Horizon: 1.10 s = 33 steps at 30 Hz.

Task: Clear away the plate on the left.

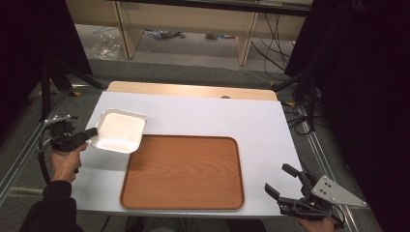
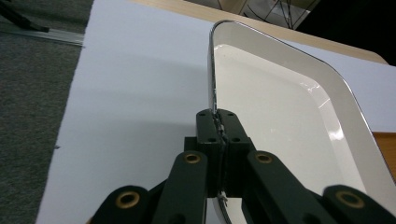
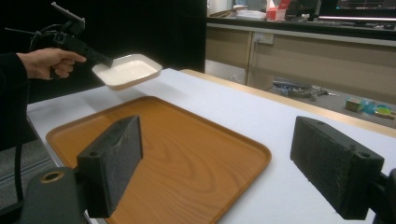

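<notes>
Grip: my left tool point(image 2: 219, 126) is pinching the white glossy rectangular dish point(image 1: 120, 130) by its rim | handling: seeming rigid, slippery, breakable | my right tool point(image 1: 286, 182) is gaping, empty.

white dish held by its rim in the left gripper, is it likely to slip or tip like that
The white dish probably stays stiff: pinched at one rim by the left gripper, it shows no sag. Its glossy surface looks slippery, so it may pivot between the jaws. It hangs off the table beside the wooden tray, so tipping seems possible.
</notes>
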Motion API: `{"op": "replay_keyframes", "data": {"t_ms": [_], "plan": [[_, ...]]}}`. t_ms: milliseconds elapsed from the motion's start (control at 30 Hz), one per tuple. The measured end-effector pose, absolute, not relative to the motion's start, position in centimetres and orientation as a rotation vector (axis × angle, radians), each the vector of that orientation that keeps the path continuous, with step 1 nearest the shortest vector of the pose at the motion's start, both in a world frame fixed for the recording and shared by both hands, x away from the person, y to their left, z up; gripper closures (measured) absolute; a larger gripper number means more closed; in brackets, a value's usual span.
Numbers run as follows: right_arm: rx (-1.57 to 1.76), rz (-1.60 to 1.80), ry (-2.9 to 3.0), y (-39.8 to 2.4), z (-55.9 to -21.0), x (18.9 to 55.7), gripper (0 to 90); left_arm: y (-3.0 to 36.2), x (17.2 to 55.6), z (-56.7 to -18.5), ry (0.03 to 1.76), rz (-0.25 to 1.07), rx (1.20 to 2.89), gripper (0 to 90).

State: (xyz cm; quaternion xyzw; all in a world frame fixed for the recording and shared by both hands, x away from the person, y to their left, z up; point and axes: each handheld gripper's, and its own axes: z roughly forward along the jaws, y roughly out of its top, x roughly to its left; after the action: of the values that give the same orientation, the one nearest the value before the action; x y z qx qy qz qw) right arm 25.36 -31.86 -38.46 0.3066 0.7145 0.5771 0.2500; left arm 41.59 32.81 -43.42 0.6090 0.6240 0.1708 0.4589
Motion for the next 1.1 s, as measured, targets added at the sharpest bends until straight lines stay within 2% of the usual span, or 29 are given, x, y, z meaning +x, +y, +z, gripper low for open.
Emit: {"op": "replay_keyframes", "data": {"t_ms": [700, 1100], "plan": [[0.806, 1.594, 1.931, -31.8, -38.5, 25.4, 17.7, 27.7, 41.6, -42.7, 1.403, 0.338, 1.622, 88.4], [0.81, 1.575, 1.938, -31.9, -38.5, 25.4, 17.7, 23.6, 40.5, -43.5, 1.325, 0.234, 1.713, 88.5]]}}
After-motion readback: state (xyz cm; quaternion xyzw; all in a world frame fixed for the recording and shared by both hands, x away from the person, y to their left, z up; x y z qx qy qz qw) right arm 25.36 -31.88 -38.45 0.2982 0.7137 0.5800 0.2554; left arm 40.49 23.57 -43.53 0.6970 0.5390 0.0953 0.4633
